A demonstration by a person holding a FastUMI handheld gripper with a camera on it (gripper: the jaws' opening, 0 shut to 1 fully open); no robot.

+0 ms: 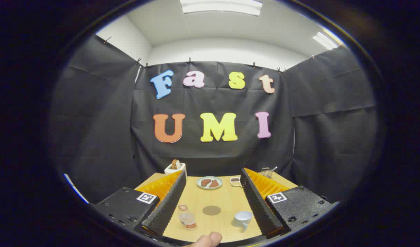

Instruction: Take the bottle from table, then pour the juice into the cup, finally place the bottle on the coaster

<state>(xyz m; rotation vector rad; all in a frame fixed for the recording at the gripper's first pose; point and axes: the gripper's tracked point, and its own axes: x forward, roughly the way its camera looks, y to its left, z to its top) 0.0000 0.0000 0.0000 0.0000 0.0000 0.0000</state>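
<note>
Currently fingers (210,195) spread wide over the wooden bench (227,199), framing small clear glass bottle (187,216), round brown coaster (211,210) and white cup (242,219); nothing gripped, lined up for approach.

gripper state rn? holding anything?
Gripper: open, fingers spread wide, holding nothing. The bottle, coaster and cup stand on the table between the fingers, all untouched.
</note>
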